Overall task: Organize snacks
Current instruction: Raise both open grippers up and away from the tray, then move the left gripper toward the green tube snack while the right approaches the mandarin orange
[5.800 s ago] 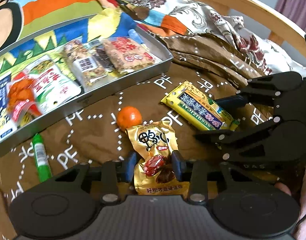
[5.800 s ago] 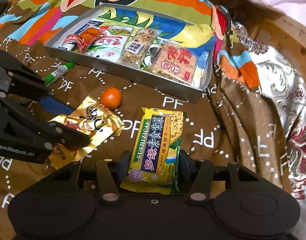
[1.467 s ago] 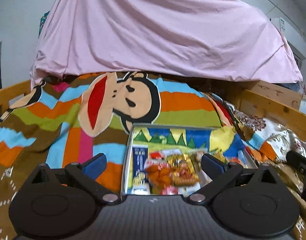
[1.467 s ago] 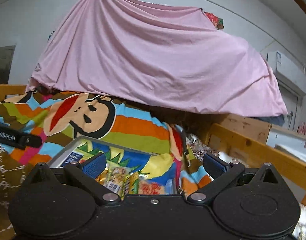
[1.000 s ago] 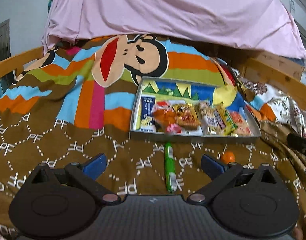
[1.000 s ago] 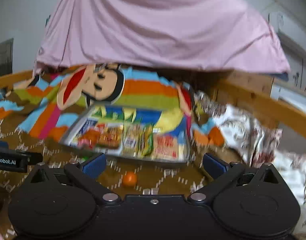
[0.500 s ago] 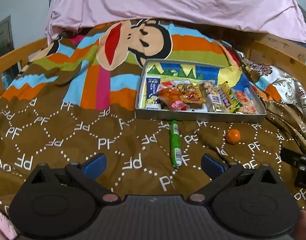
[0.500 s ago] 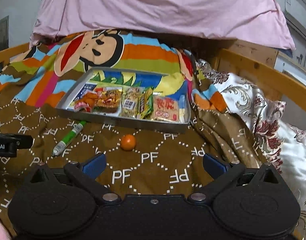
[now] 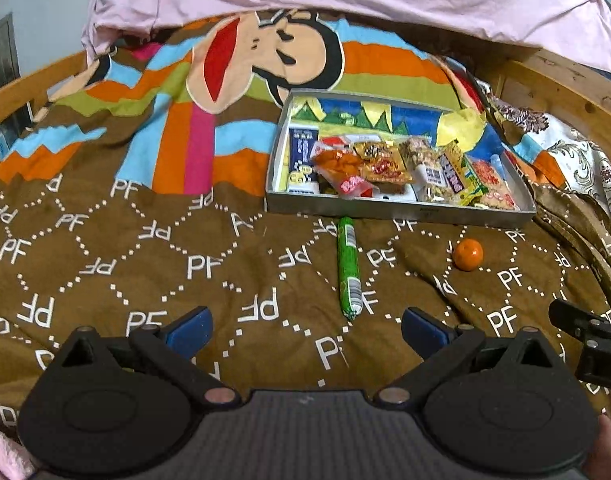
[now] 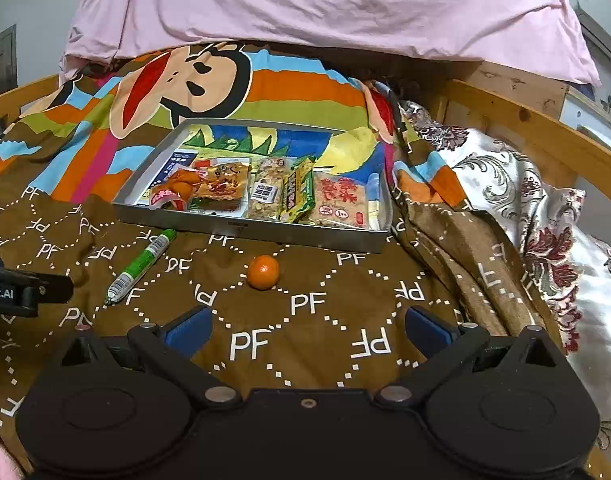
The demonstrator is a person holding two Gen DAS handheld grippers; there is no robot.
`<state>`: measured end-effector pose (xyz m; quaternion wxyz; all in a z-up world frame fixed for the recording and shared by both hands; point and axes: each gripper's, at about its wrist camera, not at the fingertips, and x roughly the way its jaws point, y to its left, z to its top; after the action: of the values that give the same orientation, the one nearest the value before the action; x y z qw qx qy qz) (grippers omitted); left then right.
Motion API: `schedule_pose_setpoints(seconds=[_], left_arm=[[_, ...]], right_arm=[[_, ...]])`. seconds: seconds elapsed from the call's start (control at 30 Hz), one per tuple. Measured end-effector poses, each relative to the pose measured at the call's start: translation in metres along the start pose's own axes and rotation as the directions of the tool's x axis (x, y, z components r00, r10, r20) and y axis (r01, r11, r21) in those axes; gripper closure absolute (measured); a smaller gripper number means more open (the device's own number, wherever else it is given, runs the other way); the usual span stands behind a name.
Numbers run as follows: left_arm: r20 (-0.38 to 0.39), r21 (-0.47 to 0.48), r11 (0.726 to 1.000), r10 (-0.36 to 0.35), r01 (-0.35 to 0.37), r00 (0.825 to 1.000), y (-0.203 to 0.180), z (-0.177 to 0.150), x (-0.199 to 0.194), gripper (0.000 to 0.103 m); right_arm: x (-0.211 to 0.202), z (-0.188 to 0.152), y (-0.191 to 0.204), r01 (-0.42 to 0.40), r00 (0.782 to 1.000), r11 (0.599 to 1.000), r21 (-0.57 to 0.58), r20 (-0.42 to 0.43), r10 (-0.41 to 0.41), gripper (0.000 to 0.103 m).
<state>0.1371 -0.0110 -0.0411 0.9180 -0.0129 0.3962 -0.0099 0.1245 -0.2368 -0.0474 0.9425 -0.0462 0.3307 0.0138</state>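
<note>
**Two items outside the tray; both grippers spread and empty.**
The green stick snack [image 9: 348, 268] lies on the blanket just near of the tray [image 9: 397, 210], long axis running near-to-far, straight ahead of the left gripper [image 9: 305, 330]. The orange [image 10: 263, 272] sits apart to its right, ahead of the right gripper [image 10: 307, 330], so each gripper likely takes its nearer item.

Metal tray [image 10: 265, 233] packed with snack packets sits mid-frame on the brown blanket [image 10: 325, 320]; small orange [image 10: 263, 272] and green stick [image 10: 143, 266] lie just below it, right gripper [image 10: 307, 330] spread wide at the bottom.
</note>
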Motion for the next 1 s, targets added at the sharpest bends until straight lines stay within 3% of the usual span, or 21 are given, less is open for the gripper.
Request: schedule_pose_setpoints(seconds=[0.4,0.73,1.0], left_arm=[[-0.088,0.021,0.998,-0.06,0.062,0.994,0.003,0.031,0.032,0.001],[-0.147,0.126,0.986,-0.093,0.112,0.985,-0.004,0.054,0.071,0.001],[-0.195,0.2,0.97,-0.102,0.141,0.975,-0.011,0.058,0.104,0.001]], right_arm=[[0.02,0.012,0.001,-0.004,1.0,1.0,0.005,0.003,0.004,0.001],[0.047,0.024,0.002,-0.006,1.0,0.999,-0.043,-0.017,0.005,0.001],[0.075,0.028,0.013,-0.051,0.998,0.983,-0.179,-0.039,0.044,0.001]])
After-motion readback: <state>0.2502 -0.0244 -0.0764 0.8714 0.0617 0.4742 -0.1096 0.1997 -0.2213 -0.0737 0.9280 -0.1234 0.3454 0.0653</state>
